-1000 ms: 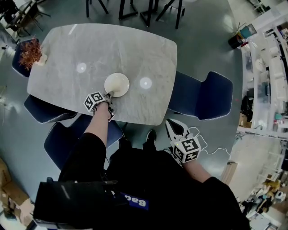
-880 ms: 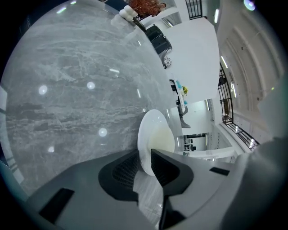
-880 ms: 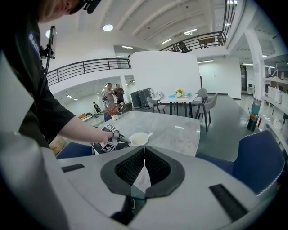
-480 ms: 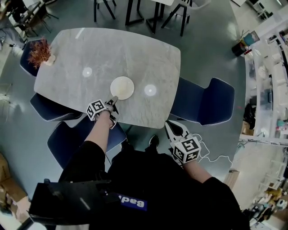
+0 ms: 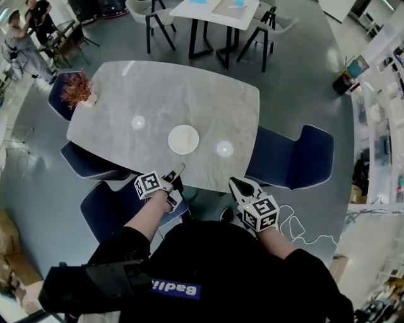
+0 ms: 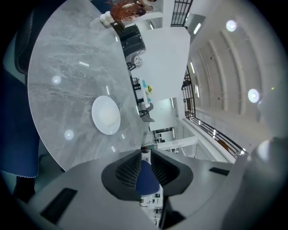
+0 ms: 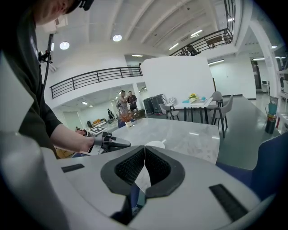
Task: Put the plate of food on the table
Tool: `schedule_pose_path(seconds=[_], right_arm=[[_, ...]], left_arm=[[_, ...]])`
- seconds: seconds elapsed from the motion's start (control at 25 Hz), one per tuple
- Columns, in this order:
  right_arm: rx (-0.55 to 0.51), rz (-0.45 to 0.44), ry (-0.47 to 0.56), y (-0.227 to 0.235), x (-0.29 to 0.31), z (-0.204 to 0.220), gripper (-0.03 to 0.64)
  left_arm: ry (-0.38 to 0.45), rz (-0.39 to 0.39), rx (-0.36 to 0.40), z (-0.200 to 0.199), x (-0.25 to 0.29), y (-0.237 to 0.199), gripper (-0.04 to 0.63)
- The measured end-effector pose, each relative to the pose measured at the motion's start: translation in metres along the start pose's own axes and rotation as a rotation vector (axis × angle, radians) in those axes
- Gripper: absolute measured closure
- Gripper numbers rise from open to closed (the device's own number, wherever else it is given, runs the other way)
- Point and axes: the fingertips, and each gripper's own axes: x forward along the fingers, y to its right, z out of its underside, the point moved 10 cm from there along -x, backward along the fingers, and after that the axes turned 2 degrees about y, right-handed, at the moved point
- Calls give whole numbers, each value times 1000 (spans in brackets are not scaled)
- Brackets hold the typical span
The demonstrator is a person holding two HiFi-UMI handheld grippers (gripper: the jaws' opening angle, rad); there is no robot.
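Observation:
A round white plate [image 5: 183, 139] lies on the grey marble table [image 5: 189, 82], a little in from its near edge, with nothing gripping it. I cannot make out any food on it. My left gripper [image 5: 177, 170] hovers at the table's near edge, a short way back from the plate [image 6: 106, 115]; its jaws stand a narrow gap apart with nothing between them. My right gripper [image 5: 235, 183] is held off the table's near right corner, shut and empty. In the right gripper view the left gripper [image 7: 112, 143] and the plate [image 7: 154, 144] show ahead.
Blue chairs stand along the near side [image 5: 104, 205] and at the right end [image 5: 297, 161] of the table. A reddish plant in a white pot [image 5: 79, 91] sits at the far left corner. Another table with chairs [image 5: 218, 16] stands beyond; people [image 5: 25, 38] are at the upper left.
My left gripper let go of the plate and drew back toward the table's near edge. The plate stays where it lies. The head view has pulled back; the right gripper is barely moved.

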Motion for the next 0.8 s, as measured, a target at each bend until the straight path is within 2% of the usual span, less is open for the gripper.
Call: schedule_pose_path(seconds=[0.12,0.2,0.44,0.6,0.68,0.8], right_arm=[[1,-26,14,-3,3,-1,606],[0,-44,20,-6,6,-1,606],[-34,-112,3,-21,8,-1,606],[-73,-156,-5,-30,11,-4,606],[-84,-169,-5,-33,13,-7,606],[-104,-188,5,-36,15,-11,606]], left_arm=[[-32,30,125,13,-13,26,525],[-25,50,213,19,-25,40,526],[-7,49,490,38,-57,74,532],[-37,67,652,52,-65,100,552],[-42,83,729,57,-67,112,583],[-60,123,846,63,-66,129,584]])
